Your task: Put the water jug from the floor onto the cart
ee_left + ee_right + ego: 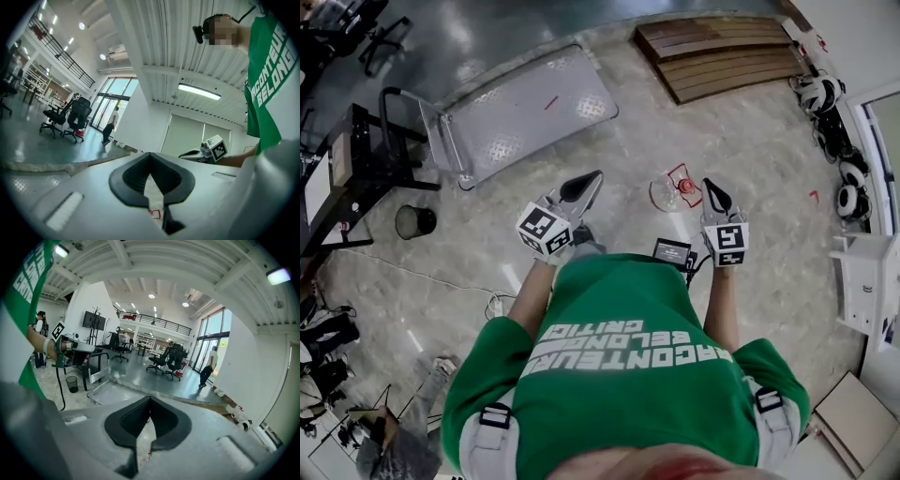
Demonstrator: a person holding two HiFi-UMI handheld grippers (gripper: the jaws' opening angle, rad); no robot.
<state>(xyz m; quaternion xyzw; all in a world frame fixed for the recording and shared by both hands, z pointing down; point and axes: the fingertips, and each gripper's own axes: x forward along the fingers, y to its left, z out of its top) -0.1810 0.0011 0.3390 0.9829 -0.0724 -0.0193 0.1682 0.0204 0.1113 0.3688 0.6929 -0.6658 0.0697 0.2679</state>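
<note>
A clear water jug [667, 192] with a red cap and handle lies on the tiled floor just ahead of me, between my two grippers. The flat metal cart [525, 111] stands farther ahead to the left, its push handle on the left side; it also shows in the right gripper view, cart [110, 392]. My left gripper [593, 176] is shut and holds nothing, pointing level, left of the jug. My right gripper [708, 184] is shut and holds nothing, tilted down, right of the jug. A bit of red [155, 214] shows through the left jaws' gap.
A black waste bin [414, 221] and a dark desk [342, 178] stand left of the cart, with a cable [422, 274] on the floor. Wooden boards [722, 54] lie ahead right. Helmets [820, 94] and a white shelf [862, 281] line the right wall. Office chairs [171, 362] and a walking person [208, 364] are far off.
</note>
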